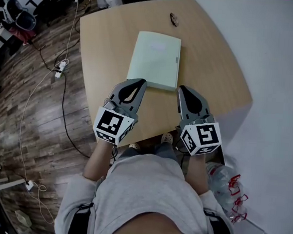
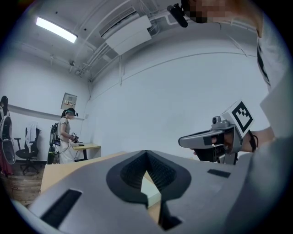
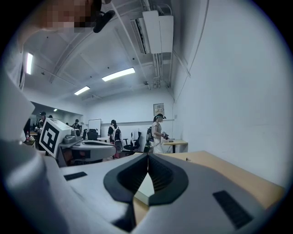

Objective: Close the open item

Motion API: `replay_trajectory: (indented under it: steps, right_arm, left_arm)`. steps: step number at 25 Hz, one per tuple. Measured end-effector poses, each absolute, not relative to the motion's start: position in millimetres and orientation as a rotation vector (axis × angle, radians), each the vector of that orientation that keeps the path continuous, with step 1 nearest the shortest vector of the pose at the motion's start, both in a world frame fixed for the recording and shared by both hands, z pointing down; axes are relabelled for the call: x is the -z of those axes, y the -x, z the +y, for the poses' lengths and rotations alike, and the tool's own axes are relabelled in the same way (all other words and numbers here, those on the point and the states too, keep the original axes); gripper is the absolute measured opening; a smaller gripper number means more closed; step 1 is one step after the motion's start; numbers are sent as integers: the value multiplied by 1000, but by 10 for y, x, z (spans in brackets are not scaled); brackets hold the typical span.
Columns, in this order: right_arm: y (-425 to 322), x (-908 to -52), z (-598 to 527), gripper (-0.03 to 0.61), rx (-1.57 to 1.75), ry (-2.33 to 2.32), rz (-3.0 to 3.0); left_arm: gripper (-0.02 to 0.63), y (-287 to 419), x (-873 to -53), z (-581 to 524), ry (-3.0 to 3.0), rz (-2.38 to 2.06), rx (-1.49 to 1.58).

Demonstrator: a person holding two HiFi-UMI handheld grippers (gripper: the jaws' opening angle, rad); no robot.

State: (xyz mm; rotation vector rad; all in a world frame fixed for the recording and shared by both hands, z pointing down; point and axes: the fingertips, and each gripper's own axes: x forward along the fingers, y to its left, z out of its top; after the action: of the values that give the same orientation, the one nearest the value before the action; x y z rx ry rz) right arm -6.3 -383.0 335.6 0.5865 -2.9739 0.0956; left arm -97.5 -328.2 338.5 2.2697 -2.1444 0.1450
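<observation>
- A wooden floor [image 1: 17, 105] runs along the far left, with a white cable [image 1: 63, 103] and a power strip [image 1: 61, 67] lying on it.
- The left gripper [image 1: 140, 82] hangs over the near part of the desk [image 1: 104, 46], its jaws pressed together with nothing between them; its own view [image 2: 146, 153] shows the two dark pads meeting at the tip.
- Its tip lines up with the near left corner of the book [image 1: 155, 59]; whether it touches cannot be told.
- The pale green book lies flat and closed in the middle of the desk, cover up, its spine side toward the right.
- A sliver of the book [image 2: 149, 189] shows below the closed left jaws, and again [image 3: 144, 189] below the right ones.
- A small dark object [image 1: 174, 19] sits near the far edge of the desk, well apart from the book.
- The right gripper [image 1: 181, 88] is also closed and empty, its tip just beside the book's near right corner; its own view [image 3: 147, 156] shows the pads together.
- A clear plastic bottle [image 1: 221, 175] lies on the floor at lower right.
</observation>
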Motion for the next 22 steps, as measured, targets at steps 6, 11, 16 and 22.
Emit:
replay_trajectory:
  steps: [6,11,16,22]
  right_arm:
    - [3,-3349,-3575,9,-87,-647,-2974]
    - [-50,-3356,-3391,9,-86,-680,-2972]
    - [-63,-3339,-3277,9,-54,-671,-2967]
    - [-18,-3293,-3251,9,-41,-678,-2968]
  left_arm:
    - [15,969,-3341,-3044,-2311,-2132,-119]
    - [15,960,-3330,-2861,-2321,-2123,-79]
    - [15,937,-3326,-2773,-2336,-2111,-67]
    - [15,979,-3285,-2749,-2349,-2115,-61]
